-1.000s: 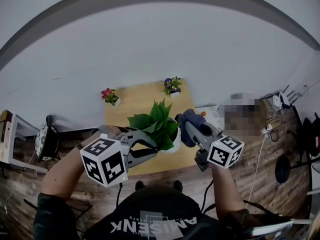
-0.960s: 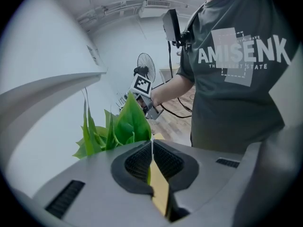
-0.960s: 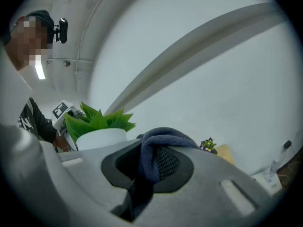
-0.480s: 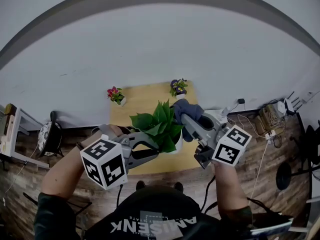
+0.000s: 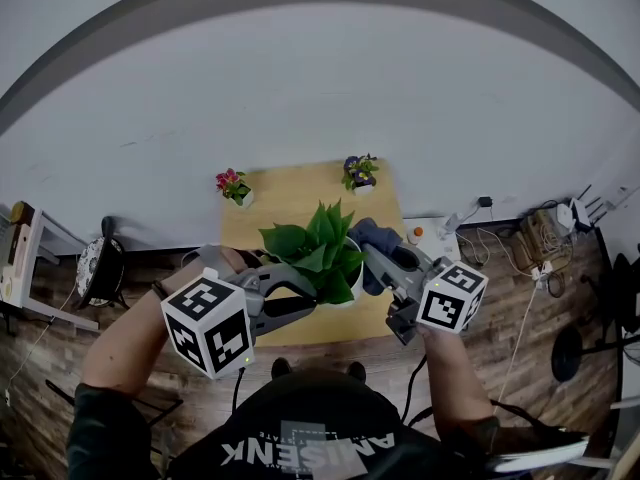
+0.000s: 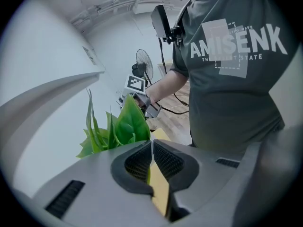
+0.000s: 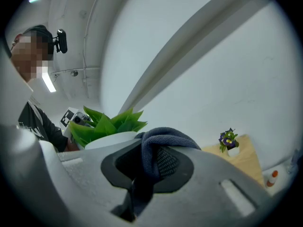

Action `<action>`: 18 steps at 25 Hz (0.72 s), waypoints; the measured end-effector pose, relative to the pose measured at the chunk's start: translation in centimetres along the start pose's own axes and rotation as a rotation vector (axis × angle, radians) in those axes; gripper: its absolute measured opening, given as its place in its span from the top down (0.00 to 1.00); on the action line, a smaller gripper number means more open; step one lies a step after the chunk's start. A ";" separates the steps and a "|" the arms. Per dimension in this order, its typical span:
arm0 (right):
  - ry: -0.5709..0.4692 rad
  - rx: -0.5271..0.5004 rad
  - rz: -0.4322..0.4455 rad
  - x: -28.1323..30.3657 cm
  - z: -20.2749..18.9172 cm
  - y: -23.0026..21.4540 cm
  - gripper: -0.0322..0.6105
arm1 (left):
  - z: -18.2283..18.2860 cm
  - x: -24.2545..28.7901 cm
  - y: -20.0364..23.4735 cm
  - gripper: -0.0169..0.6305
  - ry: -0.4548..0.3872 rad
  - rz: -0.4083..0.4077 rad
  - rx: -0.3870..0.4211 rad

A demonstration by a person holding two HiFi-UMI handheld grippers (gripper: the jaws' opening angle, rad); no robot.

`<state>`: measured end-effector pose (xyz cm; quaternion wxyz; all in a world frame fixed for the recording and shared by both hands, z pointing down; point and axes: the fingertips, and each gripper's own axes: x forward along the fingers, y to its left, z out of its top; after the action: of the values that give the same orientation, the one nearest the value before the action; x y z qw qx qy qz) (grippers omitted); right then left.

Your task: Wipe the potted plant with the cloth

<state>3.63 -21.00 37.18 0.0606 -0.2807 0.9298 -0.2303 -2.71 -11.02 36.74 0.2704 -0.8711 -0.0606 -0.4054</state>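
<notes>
pinching leaf (image 5: 337, 286), left gripper (image 6: 152, 144); right gripper (image 7: 142, 148) clamps cloth (image 7: 163, 137) beside potted plant (image 7: 106, 126)

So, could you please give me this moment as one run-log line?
left tool: shut on leaf | right tool: shut on cloth | cloth: beside potted plant, on person's right

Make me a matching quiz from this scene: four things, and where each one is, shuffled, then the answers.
1. dark blue cloth
2. leafy green plant in a white pot
3. small pot of pink flowers
4. small pot of purple flowers

A. far right corner of the light wooden table
B. between the right gripper's jaws
C. far left corner of that table
D. on the near side of both flower pots

Pairs: 1-B, 2-D, 3-C, 4-A
</notes>
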 end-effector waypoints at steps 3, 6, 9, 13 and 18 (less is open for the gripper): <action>0.036 0.031 -0.015 -0.3 -2.0 -1.0 0.88 | 0.1 0.0 -0.1 0.95 -0.021 -0.008 0.010; 0.069 0.057 -0.018 -0.6 -3.5 -1.5 0.88 | 0.8 -0.6 -0.4 0.95 -0.111 -0.046 0.009; 0.091 0.061 -0.005 -1.0 -4.4 -1.1 0.88 | 1.3 -1.3 -0.4 0.95 -0.169 -0.058 -0.007; 0.120 0.093 -0.007 -1.8 -6.0 -1.3 0.88 | 1.5 -1.7 -0.1 0.95 -0.197 -0.043 -0.019; 0.141 0.076 0.018 -2.8 -5.3 -1.8 0.88 | 1.6 -2.4 0.4 0.95 -0.227 -0.043 -0.054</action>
<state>5.57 -18.68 42.68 0.0077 -0.2527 0.9248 -0.2841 -3.14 -10.31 33.94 0.2295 -0.9169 -0.0985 -0.3114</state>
